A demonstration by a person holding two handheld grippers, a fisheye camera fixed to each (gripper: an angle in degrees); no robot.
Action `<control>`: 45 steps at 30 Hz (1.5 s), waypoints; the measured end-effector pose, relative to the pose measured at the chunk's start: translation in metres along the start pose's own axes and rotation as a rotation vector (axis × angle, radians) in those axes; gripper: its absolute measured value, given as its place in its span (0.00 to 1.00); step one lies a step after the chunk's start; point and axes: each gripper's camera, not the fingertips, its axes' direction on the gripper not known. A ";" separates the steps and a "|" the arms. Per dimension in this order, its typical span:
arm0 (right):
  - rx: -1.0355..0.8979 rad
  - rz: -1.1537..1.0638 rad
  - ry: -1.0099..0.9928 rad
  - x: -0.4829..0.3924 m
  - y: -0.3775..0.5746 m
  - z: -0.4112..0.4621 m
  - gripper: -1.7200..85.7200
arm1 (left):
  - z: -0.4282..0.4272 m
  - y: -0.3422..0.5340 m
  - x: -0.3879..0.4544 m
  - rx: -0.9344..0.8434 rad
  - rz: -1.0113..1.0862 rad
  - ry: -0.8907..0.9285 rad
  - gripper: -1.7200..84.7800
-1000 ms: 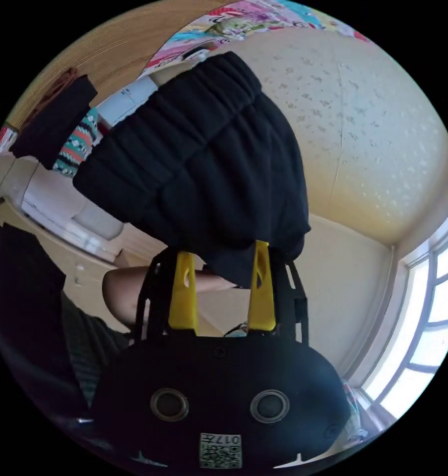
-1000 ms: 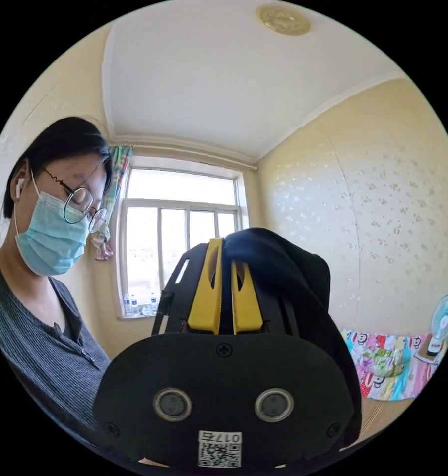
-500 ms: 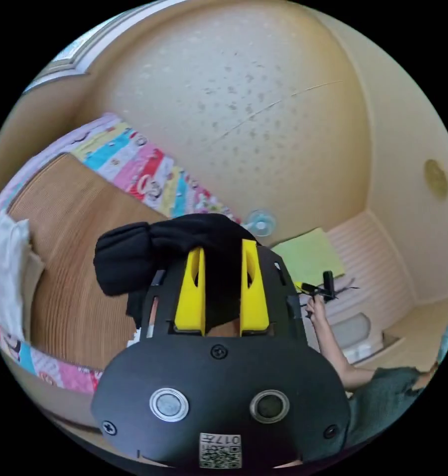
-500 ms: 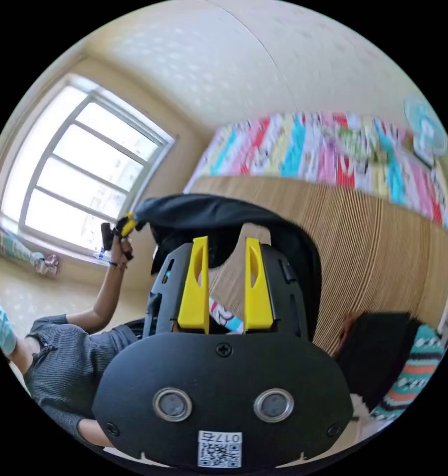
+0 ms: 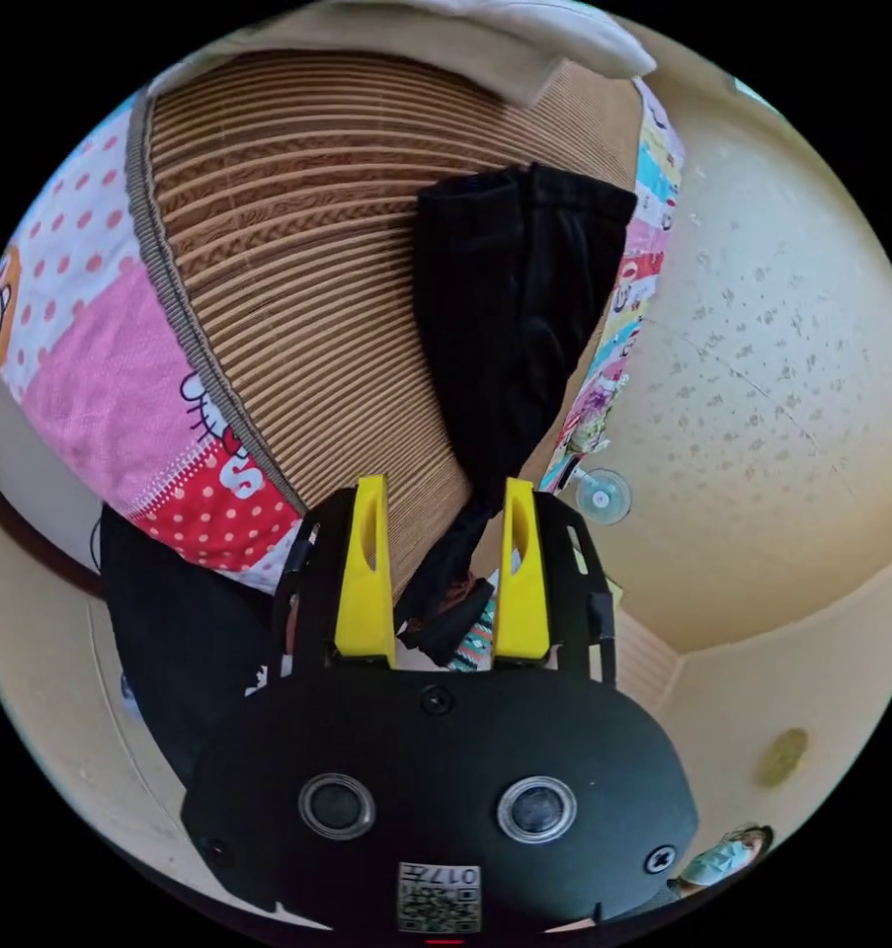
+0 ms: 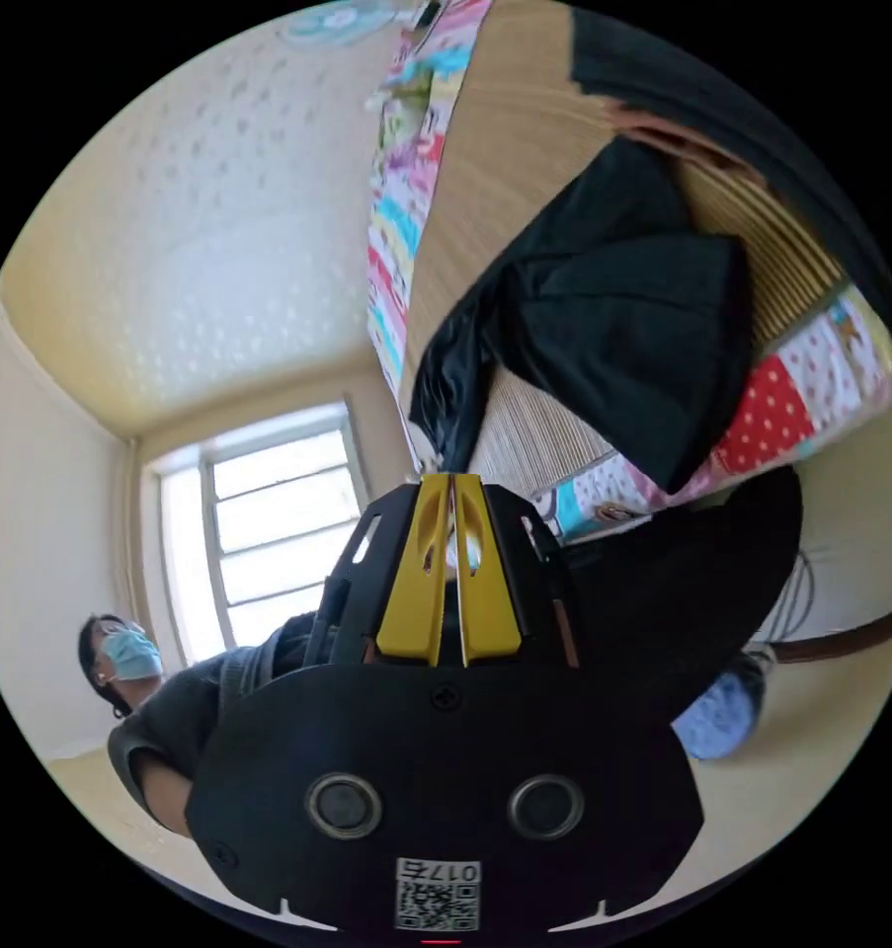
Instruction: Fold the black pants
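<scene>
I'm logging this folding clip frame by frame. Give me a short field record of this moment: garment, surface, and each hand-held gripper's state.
garment: black pants, partly lying on the mat
surface: ribbed brown mat over a patterned bedsheet
left hand-held gripper: jaws apart, a strip of the pants running between them, not clamped
right hand-held gripper: jaws closed together; cloth at the tips, grip unclear
person: beside the window

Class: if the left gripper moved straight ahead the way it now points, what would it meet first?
Probably the black pants, whose narrow end hangs between the open left gripper; beyond lies the woven mat. Depth is unclear.
</scene>
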 end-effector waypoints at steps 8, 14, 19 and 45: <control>0.773 0.078 -0.537 0.014 0.085 -0.145 0.02 | -0.028 -0.030 0.018 0.066 -0.029 0.044 0.21; 1.104 0.165 -0.655 0.015 0.166 -0.185 0.02 | -0.032 -0.045 0.056 0.049 0.045 0.024 0.17; 1.258 0.248 -0.687 0.006 0.212 -0.211 0.02 | -0.027 -0.037 0.094 0.016 0.026 0.022 0.10; 0.700 0.538 -0.476 -0.121 -0.051 -0.286 0.08 | -0.191 0.262 0.120 0.048 -0.010 -0.332 0.10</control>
